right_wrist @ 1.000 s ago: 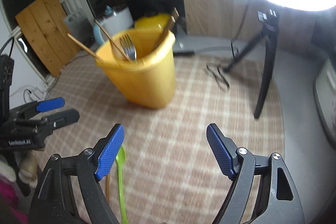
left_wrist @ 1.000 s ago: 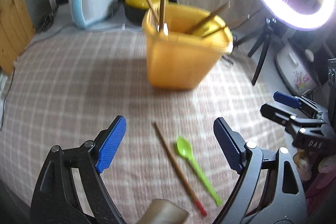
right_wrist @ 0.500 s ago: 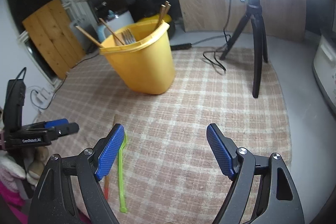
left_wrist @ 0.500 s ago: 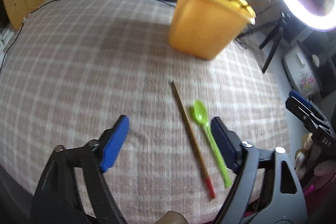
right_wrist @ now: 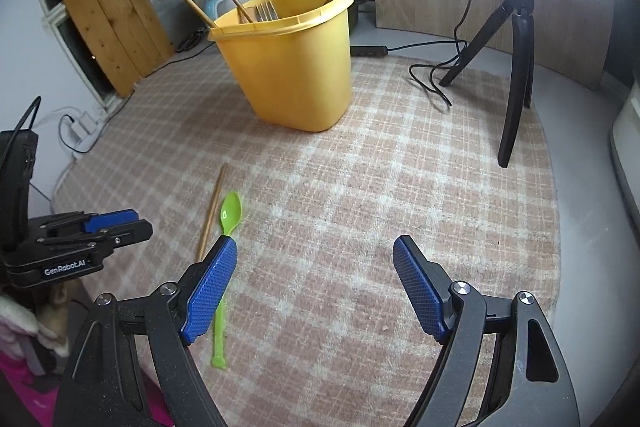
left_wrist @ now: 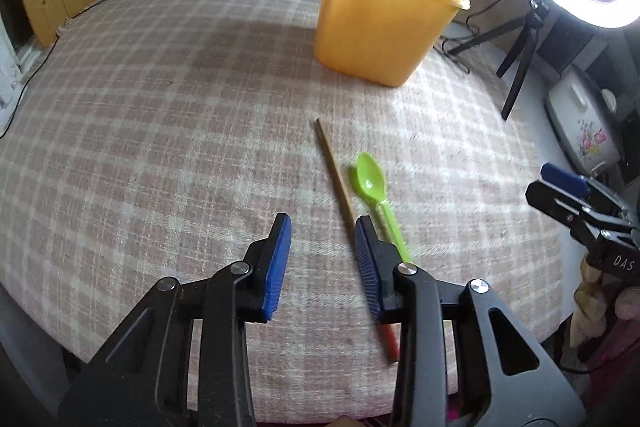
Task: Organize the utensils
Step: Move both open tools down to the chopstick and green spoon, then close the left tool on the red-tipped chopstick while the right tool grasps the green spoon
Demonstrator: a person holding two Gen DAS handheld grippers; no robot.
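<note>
A: Where are the loose utensils?

B: Two are on the cloth point(left_wrist: 160, 115): a chopstick point(left_wrist: 334, 171) and a green spoon point(left_wrist: 370, 183), side by side just right of centre in the left view. In the right view they sit lower left, the chopstick point(right_wrist: 211, 213) left of the spoon point(right_wrist: 230, 213). The bin point(left_wrist: 380, 27), upper centre in both views, already holds chopsticks and a fork point(right_wrist: 266, 11).

A: And the grippers?

B: The left gripper point(left_wrist: 323, 251) has its jaws apart, only a narrow gap, nothing between them. Its right pad hides the chopstick's middle; I cannot tell whether it touches. The right gripper point(right_wrist: 314, 287) has its jaws wide apart and empty, with its left pad over the spoon's handle.

A: What could go wrong?

B: I'd judge the left gripper sits to the left of the chopstick, not astride it. Closing here would catch cloth or air. Sliding right risks nudging the chopstick into the spoon, since they lie so near each other, or pinching both at once.

A: Anything else?

B: A thin round stick flat on cloth may roll off the pads. Both grippers are also near the same pair, so they could crowd each other. At the bin, the sticks already leaning there could block a drop.
</note>
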